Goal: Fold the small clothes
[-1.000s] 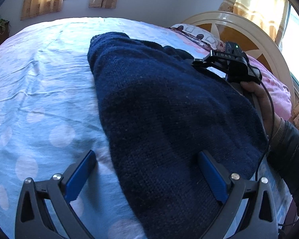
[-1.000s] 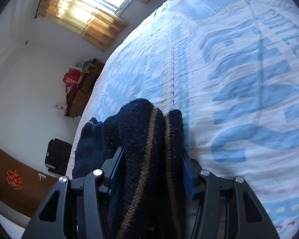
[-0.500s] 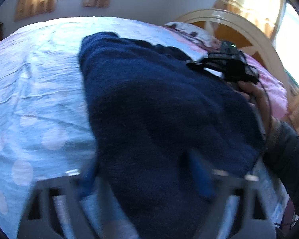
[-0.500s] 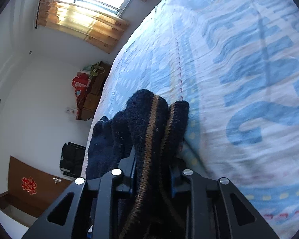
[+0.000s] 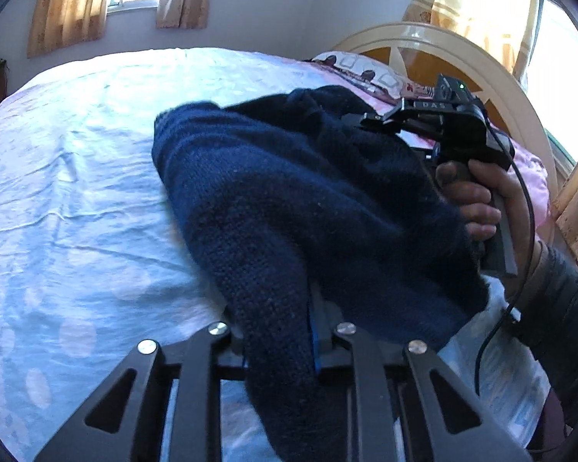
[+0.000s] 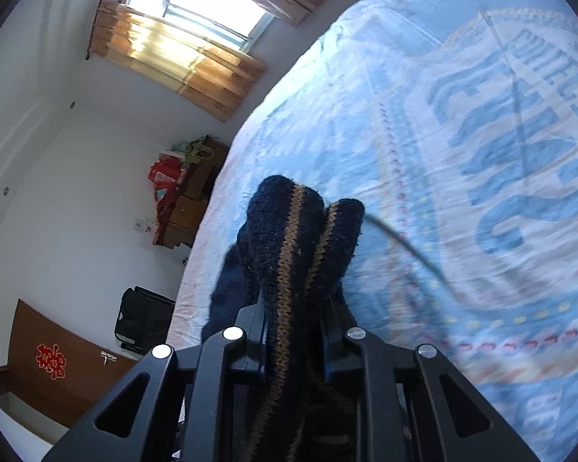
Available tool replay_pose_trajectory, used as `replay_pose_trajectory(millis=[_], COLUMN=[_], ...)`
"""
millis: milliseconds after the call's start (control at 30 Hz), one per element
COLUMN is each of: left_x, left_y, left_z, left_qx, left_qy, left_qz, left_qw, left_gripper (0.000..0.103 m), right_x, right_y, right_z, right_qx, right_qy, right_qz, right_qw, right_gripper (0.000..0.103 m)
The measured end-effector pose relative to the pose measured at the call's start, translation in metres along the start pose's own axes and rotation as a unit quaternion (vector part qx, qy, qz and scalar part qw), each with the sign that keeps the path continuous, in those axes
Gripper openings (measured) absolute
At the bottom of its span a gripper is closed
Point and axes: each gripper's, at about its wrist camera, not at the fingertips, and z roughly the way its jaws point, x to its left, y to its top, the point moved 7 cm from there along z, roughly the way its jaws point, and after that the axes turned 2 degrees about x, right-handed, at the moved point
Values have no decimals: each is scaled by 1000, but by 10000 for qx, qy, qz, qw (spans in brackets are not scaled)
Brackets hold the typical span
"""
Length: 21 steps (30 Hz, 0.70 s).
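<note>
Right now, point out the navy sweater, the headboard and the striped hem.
navy sweater [image 5: 289, 192], left wrist view, on its knit middle.
headboard [image 5: 512, 88], left wrist view, on its cream arch.
striped hem [image 6: 289, 238], right wrist view, on the tan stripe.

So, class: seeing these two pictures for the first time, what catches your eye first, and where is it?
A dark navy knitted sweater fills the middle of the left view, bunched on the pale blue bedsheet, with the left claw closing on its near edge. In the right view, the right claw closes on its tan-striped hem.
</note>
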Motion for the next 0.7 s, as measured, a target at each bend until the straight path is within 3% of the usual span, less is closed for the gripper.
replay_pose_trajectory(millis=[367, 700], left_x=[3, 35], left_y=[3, -16], left_z=[-41, -88], left_qx=[-287, -502], left_qy=[169, 575], left_qz=[37, -182], left_qw=[9994, 9969], left_gripper=[21, 21], right_x=[38, 108], right_y=[-22, -56], right_z=[7, 56], right_qx=[100, 458], right_qy=[191, 468], right_qz=[-116, -402], right_qw=[9997, 9970], right_gripper=[18, 18])
